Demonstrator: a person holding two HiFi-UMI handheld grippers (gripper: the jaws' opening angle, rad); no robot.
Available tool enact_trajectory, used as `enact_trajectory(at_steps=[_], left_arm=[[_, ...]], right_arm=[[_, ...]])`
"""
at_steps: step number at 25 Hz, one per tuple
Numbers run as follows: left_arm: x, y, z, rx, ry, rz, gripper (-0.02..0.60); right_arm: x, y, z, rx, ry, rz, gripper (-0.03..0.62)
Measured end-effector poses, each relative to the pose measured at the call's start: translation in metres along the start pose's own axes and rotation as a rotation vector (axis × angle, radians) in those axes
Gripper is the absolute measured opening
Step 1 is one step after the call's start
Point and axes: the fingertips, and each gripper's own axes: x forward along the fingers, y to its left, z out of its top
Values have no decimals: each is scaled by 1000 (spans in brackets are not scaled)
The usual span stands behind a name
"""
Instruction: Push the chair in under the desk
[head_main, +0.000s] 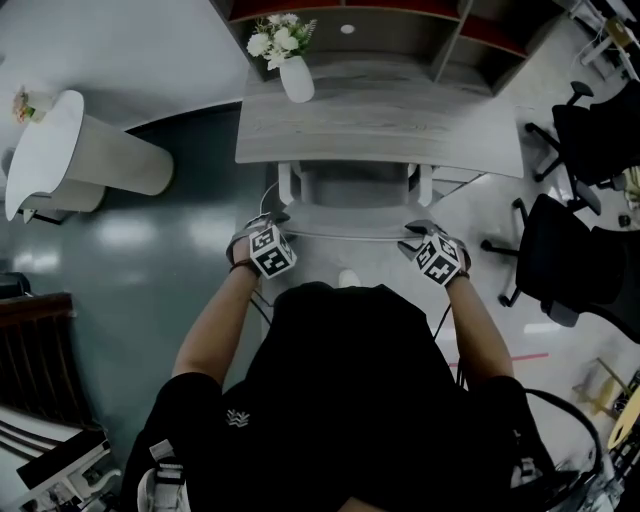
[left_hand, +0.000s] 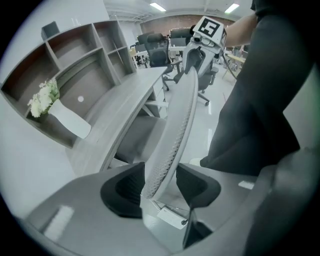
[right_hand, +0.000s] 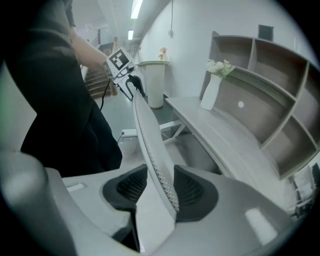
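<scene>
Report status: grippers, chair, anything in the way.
Open, astride chair back: left gripper, right gripper. Seat partly under desk. No obstruction seen.

One bench (head_main: 400, 125) at twelve o'clock; one shelf unit (head_main: 400, 40) beyond it. One pale mesh chair (head_main: 350, 215). Two black office chairs at three o'clock: farther black chair (head_main: 600, 135), nearer black chair (head_main: 565, 250). Two hand-held grippers: left hand-held gripper (head_main: 268, 225), right hand-held gripper (head_main: 420, 235), one marker cube on each. One white vase (head_main: 297, 80) at eleven o'clock, one bunch of white flowers (head_main: 278, 38) in it. One white round stand (head_main: 90, 155) at ten o'clock. More dark chairs far back in the left gripper view, too small to count.
</scene>
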Motion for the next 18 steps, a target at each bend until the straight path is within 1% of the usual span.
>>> enact_trajectory(at_steps=[2,4,5,6,8,9,11,12,14,16,18], left_arm=[[-16,1,6,-6,-45,3,207],[-32,4,14,-17,-100,14,209],[-40,8,19,-39,-140,31,187],[-49,15,25,-75,-187,57,141],[-67,36,38,-166,-282,123,123],[-76,48,44,-208,-327,163,102],[-93,71,56,-272,-405,241,68],[-101,80,61,-291,-439,274,8],[-114,95,72,-306,-492,323,6],[-122,107,82,-311,-532,369,6],[-129,121,85,-344,-569,419,6]], right_arm=[[-11,0,7,26,-35,25,167],[-24,-5,21,52,-106,29,166],[-32,-11,31,75,-153,23,167],[-40,-18,40,100,-198,12,166],[-53,-36,55,134,-265,-35,166],[-58,-46,61,146,-291,-69,166],[-67,-65,70,175,-338,-137,161],[-71,-71,74,195,-361,-160,151],[-77,-80,82,225,-397,-186,149],[-83,-86,89,222,-414,-214,143],[-86,-91,94,208,-429,-250,132]])
